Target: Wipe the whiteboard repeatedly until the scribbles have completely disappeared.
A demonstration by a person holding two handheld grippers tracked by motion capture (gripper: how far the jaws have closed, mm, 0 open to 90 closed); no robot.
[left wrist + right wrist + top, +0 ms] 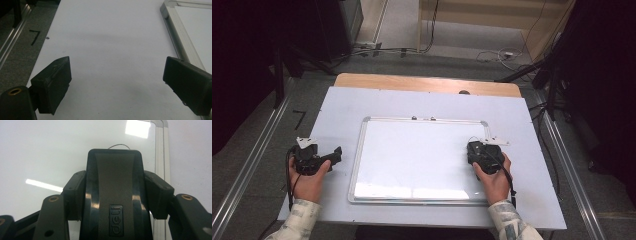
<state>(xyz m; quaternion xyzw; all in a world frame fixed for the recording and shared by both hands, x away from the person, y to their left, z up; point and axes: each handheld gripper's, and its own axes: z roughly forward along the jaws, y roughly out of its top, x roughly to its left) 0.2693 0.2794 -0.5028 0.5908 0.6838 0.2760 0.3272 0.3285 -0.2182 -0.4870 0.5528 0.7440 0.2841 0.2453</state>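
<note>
Black plastic, our whiteboard eraser sat clamped in the right gripper over the whiteboard at four o'clock, while the left gripper gaped wide, empty, at nine o'clock.

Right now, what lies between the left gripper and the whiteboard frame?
Nothing lies there. In the left gripper view, the left gripper stands open over the bare white table top, and the whiteboard frame runs beside its right jaw.
</note>
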